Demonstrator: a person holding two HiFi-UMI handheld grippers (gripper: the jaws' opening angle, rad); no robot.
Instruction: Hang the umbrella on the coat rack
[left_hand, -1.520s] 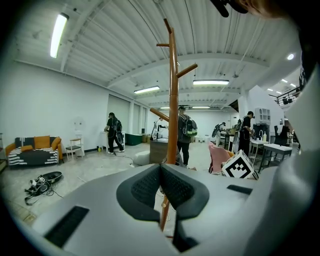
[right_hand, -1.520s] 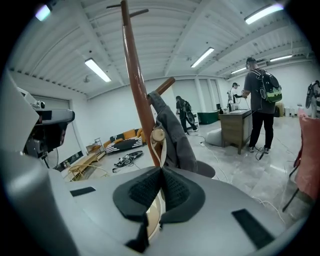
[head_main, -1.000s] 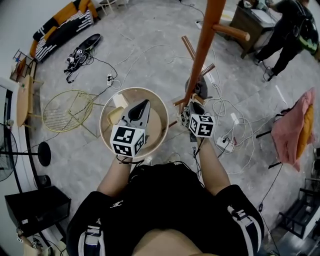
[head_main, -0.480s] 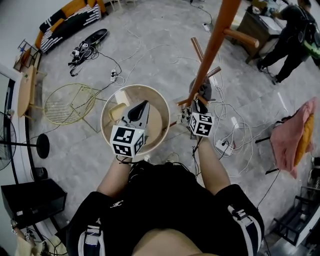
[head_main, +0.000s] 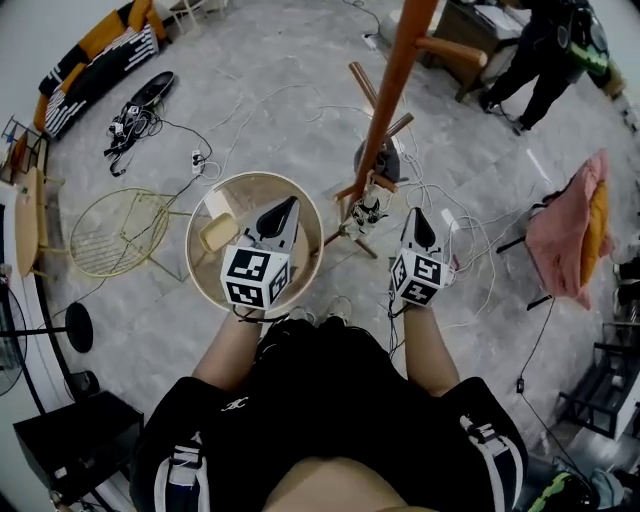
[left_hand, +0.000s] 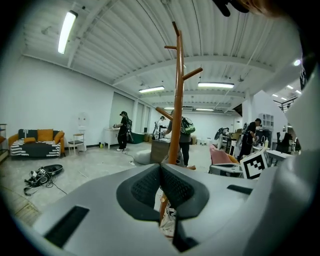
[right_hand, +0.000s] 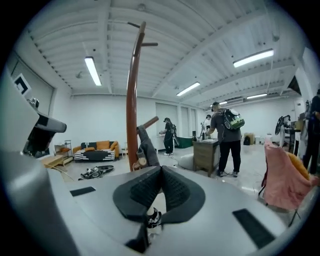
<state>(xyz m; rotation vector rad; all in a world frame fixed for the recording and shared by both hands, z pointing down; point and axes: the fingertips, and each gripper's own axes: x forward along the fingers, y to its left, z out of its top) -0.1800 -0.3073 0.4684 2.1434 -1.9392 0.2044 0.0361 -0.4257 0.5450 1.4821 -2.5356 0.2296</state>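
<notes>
**Right gripper off the umbrella; umbrella on the rack**

1. Change. A second ago the right gripper (head_main: 416, 222) was up against the rack (head_main: 392, 95), at the umbrella (head_main: 380, 162). It has now drawn back toward the person and sits clear of the rack, on the rack's right, with bare floor and cables (head_main: 470, 250) showing between the two.

2. Tongs, right. Its own view shows the two pads pressed together with nothing between them. The umbrella is seen beyond the tips, not in them.

3. Tongs, left. The left gripper (head_main: 283, 212) is likewise closed pad to pad and empty. It has stayed where it was, to the left of the rack and over the round table (head_main: 200, 270).

4. Umbrella. It hangs against the rack's pole, low down, below a slanted peg (right_hand: 151, 121). The grey folded part lies just beside the pole. A black-and-white patterned part hangs under it, near the rack's foot. Neither gripper touches it.

5. Meaning for the task. The umbrella appears to carry its own weight on the rack with no support from the tongs. On that reading the hanging step is done and the release has been made. How it is hooked over the peg cannot be made out, so a secure hold is a judgement only.

6. Surroundings. A person (head_main: 545, 45) stands beyond the rack, well apart from it.
</notes>
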